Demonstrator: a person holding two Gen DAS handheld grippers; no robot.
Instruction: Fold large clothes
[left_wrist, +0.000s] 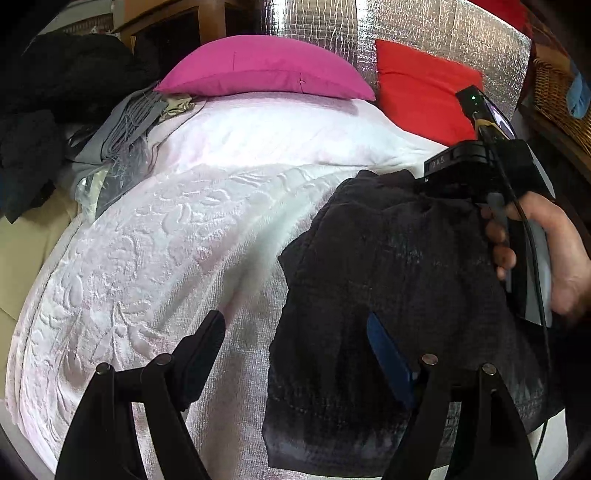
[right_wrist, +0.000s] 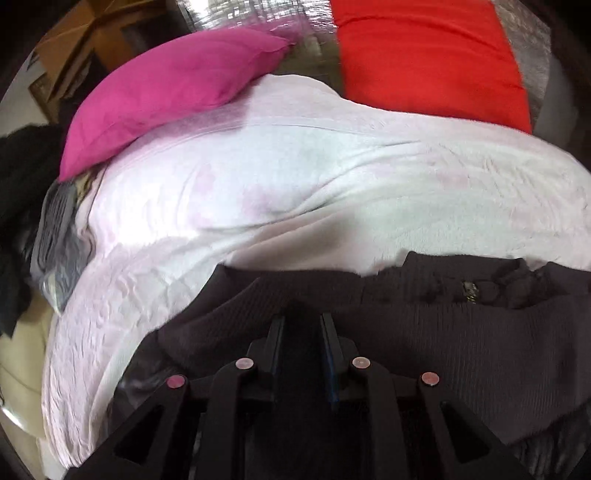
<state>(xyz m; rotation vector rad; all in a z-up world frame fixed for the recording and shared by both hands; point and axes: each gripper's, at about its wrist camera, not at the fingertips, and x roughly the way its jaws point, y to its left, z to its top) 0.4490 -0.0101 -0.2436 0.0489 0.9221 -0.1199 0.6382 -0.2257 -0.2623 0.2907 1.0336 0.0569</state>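
A dark knitted garment (left_wrist: 391, 280) lies folded on the white embossed bedspread (left_wrist: 155, 258), at the right of the left wrist view. My left gripper (left_wrist: 295, 328) is open and empty, its right finger over the garment's left part, its left finger over the bedspread. My right gripper's body (left_wrist: 491, 166) shows at the garment's far edge, held by a hand. In the right wrist view the right gripper (right_wrist: 303, 325) is shut on a fold of the dark garment (right_wrist: 461, 339), which fills the lower frame.
A pink pillow (left_wrist: 266, 70) and a red pillow (left_wrist: 421, 85) lie at the head of the bed against a silver foil wall. Grey and black clothes (left_wrist: 118, 129) are piled at the left. A wicker basket (left_wrist: 557, 96) stands at the right.
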